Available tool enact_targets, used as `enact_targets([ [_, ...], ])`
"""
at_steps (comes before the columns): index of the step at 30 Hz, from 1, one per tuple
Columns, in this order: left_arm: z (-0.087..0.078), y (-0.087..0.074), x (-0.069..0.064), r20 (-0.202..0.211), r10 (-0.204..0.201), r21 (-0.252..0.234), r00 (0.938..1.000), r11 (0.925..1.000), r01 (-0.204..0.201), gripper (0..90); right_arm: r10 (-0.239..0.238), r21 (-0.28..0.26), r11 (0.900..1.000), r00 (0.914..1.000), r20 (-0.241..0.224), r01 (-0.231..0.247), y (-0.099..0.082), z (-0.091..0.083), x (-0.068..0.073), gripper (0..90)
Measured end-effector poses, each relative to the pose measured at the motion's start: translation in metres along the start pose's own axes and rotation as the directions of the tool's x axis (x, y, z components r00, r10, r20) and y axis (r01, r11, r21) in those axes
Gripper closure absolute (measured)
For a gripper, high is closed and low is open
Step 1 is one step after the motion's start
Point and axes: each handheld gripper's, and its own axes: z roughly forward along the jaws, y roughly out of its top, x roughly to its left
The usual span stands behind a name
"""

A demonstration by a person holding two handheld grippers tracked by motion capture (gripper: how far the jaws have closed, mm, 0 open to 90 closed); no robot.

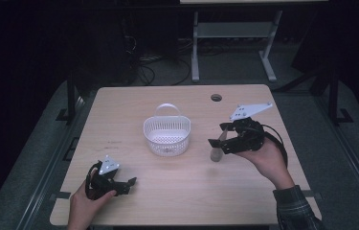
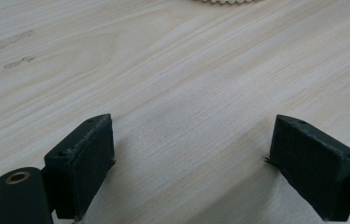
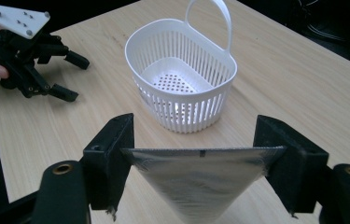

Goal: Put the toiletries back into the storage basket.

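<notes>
Table (image 1: 177,191): R tool (image 3: 196,161) w/ pouch(?) (image 3: 200,182)

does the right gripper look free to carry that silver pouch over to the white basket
Probably yes. The right gripper is shut on the pouch, and bare table lies between it and the open-topped basket; the left gripper rests well aside.

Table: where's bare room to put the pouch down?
Bare wood lies left of the basket, between the basket and the near edge, and on the far right by the cable hole. Tightest spot: the gap between the basket and the right gripper gripping the pouch.
</notes>
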Motion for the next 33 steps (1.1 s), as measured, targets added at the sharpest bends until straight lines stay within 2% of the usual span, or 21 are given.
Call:
enact_targets([
  [22, 0.000, 0.000, 0.000, -0.001, 0.000, -0.001, 1.0000, 1.0000, 0.000, 12.8, -0.012, -0.038, 0.9992, 0.9999, -0.009, 0.012, 0.033, 0.009, -0.006, 29.8],
  [33, 0.000, 0.000, 0.000, 0.000, 0.000, -0.001, 1.0000, 1.0000, 0.000, 12.8, -0.027, -0.039, 0.9989, 0.9996, -0.012, 0.027, 0.050, 0.015, -0.006, 29.8],
])
